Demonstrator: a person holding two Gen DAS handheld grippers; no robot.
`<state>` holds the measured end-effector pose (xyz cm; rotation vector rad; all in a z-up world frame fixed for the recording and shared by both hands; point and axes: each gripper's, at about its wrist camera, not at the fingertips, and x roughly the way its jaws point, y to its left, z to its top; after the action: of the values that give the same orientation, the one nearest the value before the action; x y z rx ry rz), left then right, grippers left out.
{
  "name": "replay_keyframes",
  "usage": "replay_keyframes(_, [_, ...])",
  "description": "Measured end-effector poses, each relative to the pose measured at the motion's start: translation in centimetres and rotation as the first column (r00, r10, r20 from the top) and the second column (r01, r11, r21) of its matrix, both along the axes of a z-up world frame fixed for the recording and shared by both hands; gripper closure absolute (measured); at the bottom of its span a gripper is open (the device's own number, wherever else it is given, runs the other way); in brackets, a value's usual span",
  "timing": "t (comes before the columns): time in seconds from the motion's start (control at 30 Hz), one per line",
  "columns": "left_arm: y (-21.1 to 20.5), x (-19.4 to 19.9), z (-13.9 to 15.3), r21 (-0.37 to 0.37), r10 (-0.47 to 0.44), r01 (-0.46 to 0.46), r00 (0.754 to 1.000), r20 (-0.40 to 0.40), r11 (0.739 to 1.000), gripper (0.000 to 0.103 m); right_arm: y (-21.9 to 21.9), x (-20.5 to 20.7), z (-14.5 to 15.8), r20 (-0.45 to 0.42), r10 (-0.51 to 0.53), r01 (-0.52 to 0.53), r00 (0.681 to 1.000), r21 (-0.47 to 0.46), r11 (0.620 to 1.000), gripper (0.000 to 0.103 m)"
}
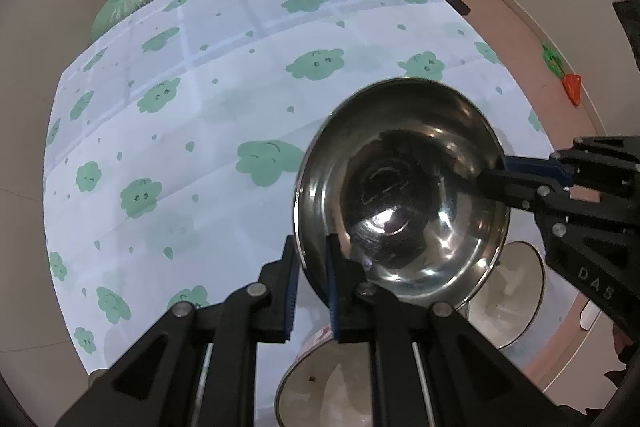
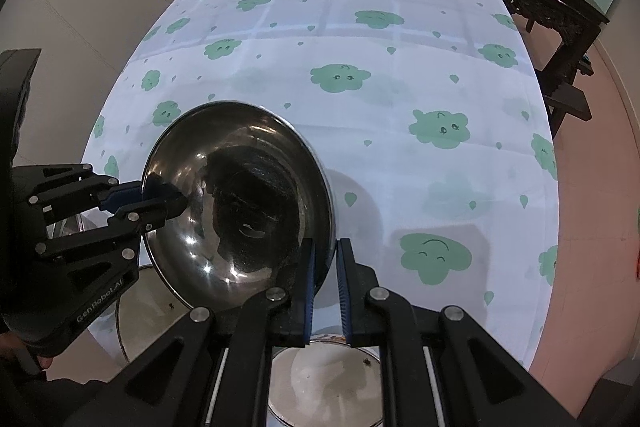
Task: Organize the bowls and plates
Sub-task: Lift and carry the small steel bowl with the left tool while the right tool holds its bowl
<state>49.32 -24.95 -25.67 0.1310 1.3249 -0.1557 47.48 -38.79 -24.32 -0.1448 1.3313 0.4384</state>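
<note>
2 grippers (image 1: 314, 255) (image 2: 324, 259) on steel bowl (image 1: 400, 187)

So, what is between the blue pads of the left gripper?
The rim of the shiny steel bowl. The left gripper is shut on it, as the left wrist view shows.

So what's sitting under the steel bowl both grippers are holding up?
Below the steel bowl, two white metal-rimmed dishes show: one on the right-gripper side and one at the near edge, on the cloud-print tablecloth. The bowl and gripper frames cover parts of both.
</note>
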Motion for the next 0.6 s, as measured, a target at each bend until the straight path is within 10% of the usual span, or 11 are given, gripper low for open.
replay_keyframes(0.6, [0.8, -2.3, 2.2, 0.002, 0.009, -0.009, 0.999, 0.031, 1.000, 0.094, 0.9, -2.0, 1.7, 0.015, 0.014, -0.014, 1.000, 0.005, 1.000, 0.091])
